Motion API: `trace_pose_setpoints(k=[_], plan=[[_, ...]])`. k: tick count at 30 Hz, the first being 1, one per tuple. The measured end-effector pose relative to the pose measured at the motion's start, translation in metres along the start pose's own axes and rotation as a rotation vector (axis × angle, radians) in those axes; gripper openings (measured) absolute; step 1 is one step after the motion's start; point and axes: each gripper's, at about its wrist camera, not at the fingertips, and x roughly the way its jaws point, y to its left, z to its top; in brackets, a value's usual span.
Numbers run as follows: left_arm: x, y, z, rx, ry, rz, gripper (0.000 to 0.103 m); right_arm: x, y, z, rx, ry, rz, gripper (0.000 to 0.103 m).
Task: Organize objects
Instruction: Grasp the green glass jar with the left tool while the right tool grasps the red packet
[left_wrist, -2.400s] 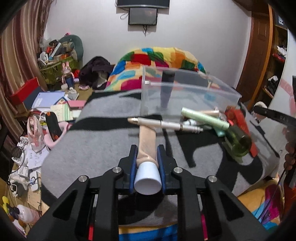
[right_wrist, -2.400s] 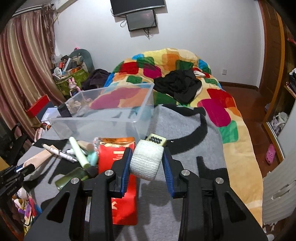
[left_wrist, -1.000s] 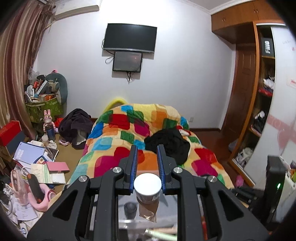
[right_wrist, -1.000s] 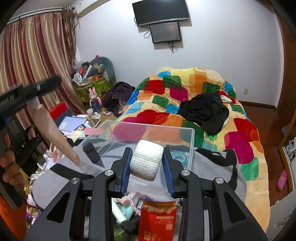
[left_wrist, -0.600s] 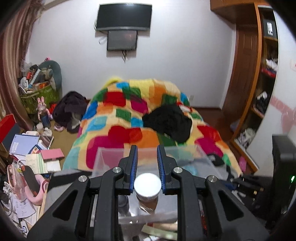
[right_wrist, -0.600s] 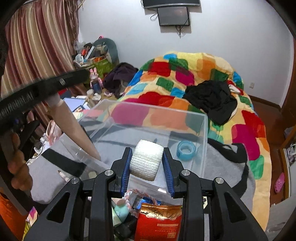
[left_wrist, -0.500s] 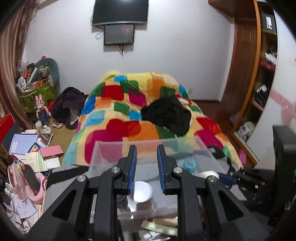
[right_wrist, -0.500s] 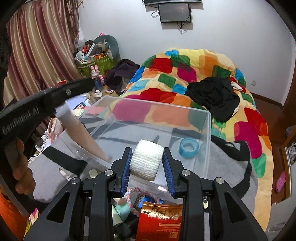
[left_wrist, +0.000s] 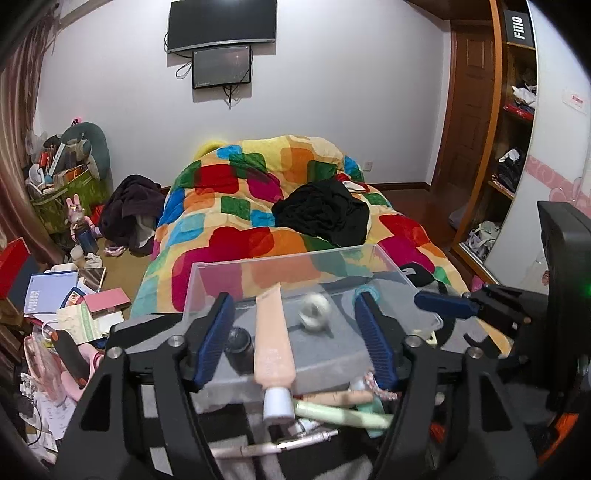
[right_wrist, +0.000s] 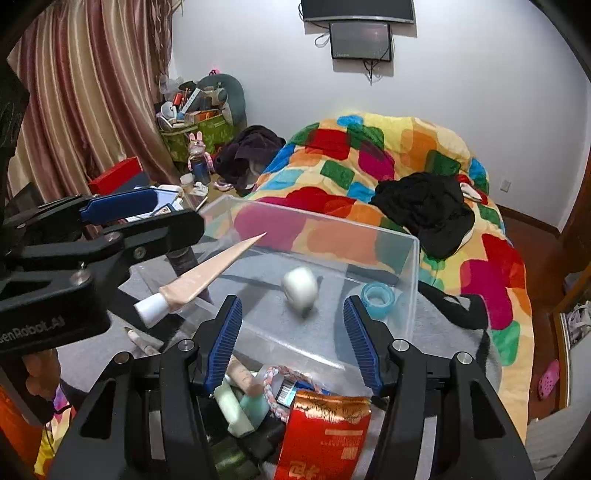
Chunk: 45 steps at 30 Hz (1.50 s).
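A clear plastic bin (left_wrist: 207, 280) (right_wrist: 412, 258) stands on a grey blanket. My left gripper (left_wrist: 295, 339) is open above its near wall. A beige tube with a white cap (left_wrist: 274, 350) (right_wrist: 199, 278) leans over that wall, free of the fingers. My right gripper (right_wrist: 291, 339) is open over the bin. A white gauze roll (right_wrist: 300, 286) (left_wrist: 314, 311) is inside the bin, blurred. A blue tape roll (right_wrist: 376, 297) and a dark bottle (left_wrist: 240, 343) are in the bin too.
Loose items lie before the bin: a red packet (right_wrist: 325, 435), green tubes (left_wrist: 343, 413), a pen (left_wrist: 273, 446), a braided cord (right_wrist: 280, 380). A colourful quilt (left_wrist: 258, 206) with black clothes (left_wrist: 321, 210) lies behind. Clutter covers the floor at left (left_wrist: 66, 295).
Both grippers have opened. The left let go of the beige tube, which now leans on the bin wall. The right let go of the gauze roll, which has dropped into the bin.
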Motion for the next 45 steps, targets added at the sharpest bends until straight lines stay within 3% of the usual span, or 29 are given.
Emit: trace_pose_setpoints(k=[4,7,18,24,28,36,45], plan=[[-0.013,-0.001,-0.013,0.020,0.016,0.002,0.070,-0.017,-0.001,-0.007,0.005,-0.028,-0.009,0.057],[-0.020,0.000,-0.026,0.017,0.030,-0.002,0.082,-0.028,-0.006,-0.015,0.013,-0.045,-0.030,0.059],[-0.035,0.000,-0.082,0.027,0.116,-0.012,0.083,-0.044,-0.034,-0.063,0.100,0.006,-0.057,0.064],[-0.027,-0.007,-0.108,-0.044,0.189,-0.096,0.083,-0.039,-0.043,-0.091,0.159,0.070,-0.022,0.064],[-0.019,-0.022,-0.113,-0.036,0.215,-0.134,0.083,-0.031,-0.040,-0.104,0.169,0.107,-0.004,0.064],[-0.005,-0.054,-0.116,-0.012,0.241,-0.217,0.083,-0.013,-0.039,-0.092,0.205,0.112,0.031,0.064],[0.002,-0.076,-0.122,0.026,0.252,-0.251,0.083,0.012,-0.038,-0.081,0.197,0.158,0.041,0.064]])
